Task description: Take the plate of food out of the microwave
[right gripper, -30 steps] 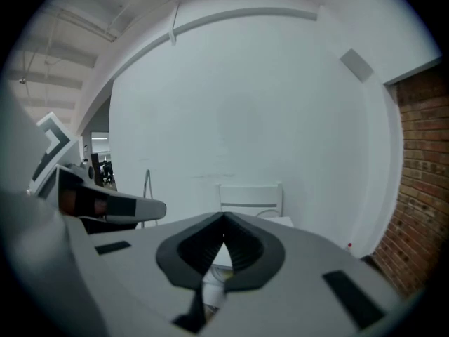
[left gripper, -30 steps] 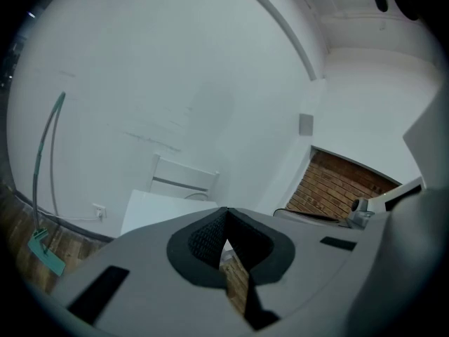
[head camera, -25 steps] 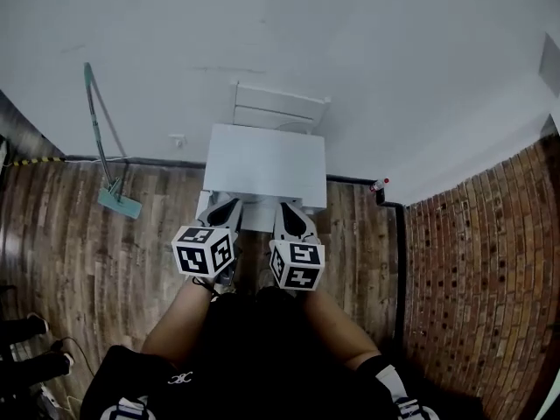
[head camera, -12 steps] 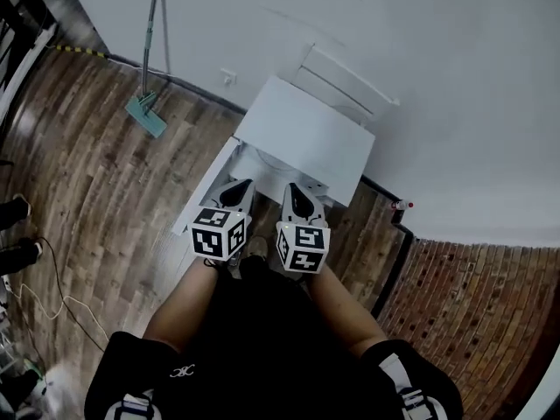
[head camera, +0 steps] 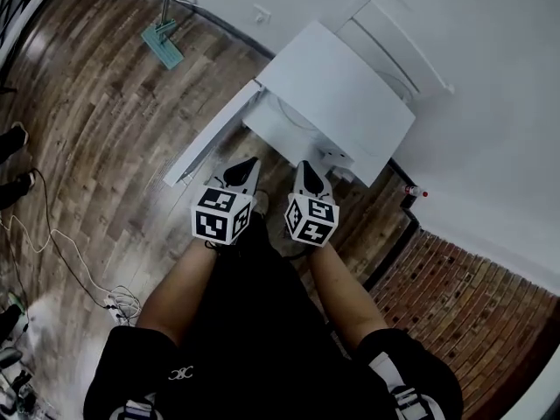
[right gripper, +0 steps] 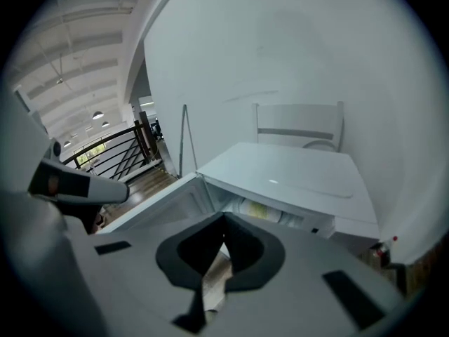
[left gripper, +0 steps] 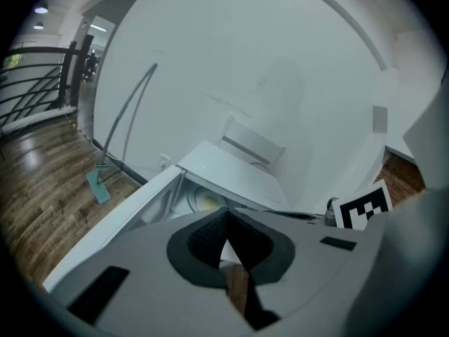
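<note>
The microwave stands on the wooden floor, with its back towards the white wall. Its door is swung fully open to the left in the head view, so the cavity is exposed.

The plate sits inside the cavity, on the cavity floor, towards the door-hinge side. It carries pale yellow food; the frames are too small to identify it. The right gripper view shows the same plate just behind the front edge of the opening.

The left gripper and the right gripper hang side by side in front of the open cavity, clear of its front edge. On both, the pads are pressed together at the tips and nothing is between them.

A white chair stands between the microwave and the wall. A mop leans on the wall to the left.
</note>
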The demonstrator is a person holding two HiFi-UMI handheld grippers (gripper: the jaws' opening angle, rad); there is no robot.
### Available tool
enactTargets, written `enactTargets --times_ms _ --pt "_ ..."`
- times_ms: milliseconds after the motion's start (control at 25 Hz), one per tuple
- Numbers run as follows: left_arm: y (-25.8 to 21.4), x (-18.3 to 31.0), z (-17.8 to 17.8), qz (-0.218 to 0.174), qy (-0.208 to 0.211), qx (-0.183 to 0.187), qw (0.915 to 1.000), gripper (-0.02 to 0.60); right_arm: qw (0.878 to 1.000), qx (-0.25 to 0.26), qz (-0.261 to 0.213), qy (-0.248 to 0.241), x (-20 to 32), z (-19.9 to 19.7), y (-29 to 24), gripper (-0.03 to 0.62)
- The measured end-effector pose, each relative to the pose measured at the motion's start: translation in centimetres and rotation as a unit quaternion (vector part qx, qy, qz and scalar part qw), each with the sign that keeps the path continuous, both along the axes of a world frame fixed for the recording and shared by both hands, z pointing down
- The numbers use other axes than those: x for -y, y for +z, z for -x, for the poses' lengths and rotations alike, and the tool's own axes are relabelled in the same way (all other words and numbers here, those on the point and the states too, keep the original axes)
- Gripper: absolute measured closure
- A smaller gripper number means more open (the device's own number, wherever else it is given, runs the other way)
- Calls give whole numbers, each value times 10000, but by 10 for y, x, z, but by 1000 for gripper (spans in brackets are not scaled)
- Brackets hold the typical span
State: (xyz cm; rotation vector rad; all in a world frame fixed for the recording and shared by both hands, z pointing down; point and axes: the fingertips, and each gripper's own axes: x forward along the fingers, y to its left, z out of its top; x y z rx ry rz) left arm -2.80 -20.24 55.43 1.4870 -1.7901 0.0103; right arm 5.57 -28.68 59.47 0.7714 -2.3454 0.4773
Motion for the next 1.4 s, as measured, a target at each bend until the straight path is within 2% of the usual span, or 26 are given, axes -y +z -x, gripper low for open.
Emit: enactTargets --times_ms 240,360,480,560,680,800,920,1000,1200,1400 --pt "53 17 4 35 146 113 9998 583 9986 104 432 286 9 11 54 582" --pt "84 23 4 -28 221 100 9997 583 9998 -88 -38 175 20 16 82 582" --pt "125 22 10 -17 235 -17 9997 584 9967 -393 -625 -327 31 29 123 578" --pt "147 13 13 16 204 -161 9997 584 9911 -622 -897 -759 36 36 147 523" --pt "171 3 16 58 208 -198 9996 583 9719 -1108 -1514 -1422 52 45 176 477" --pt "187 0 15 53 295 -181 9994 583 9407 -1772 -2045 -2047 68 54 202 428" --pt "196 1 13 21 331 -219 9992 584 9058 -2300 -2403 -2623 76 63 224 427" --pt "201 2 12 4 334 -270 9991 584 8894 -2512 -2543 -2849 81 68 235 427" --pt "210 0 5 44 457 -336 9984 583 8586 -3003 -2728 -3134 91 76 254 420" --pt "219 -4 -4 130 529 -436 9976 583 8446 -3340 -2641 -3244 101 78 268 378"
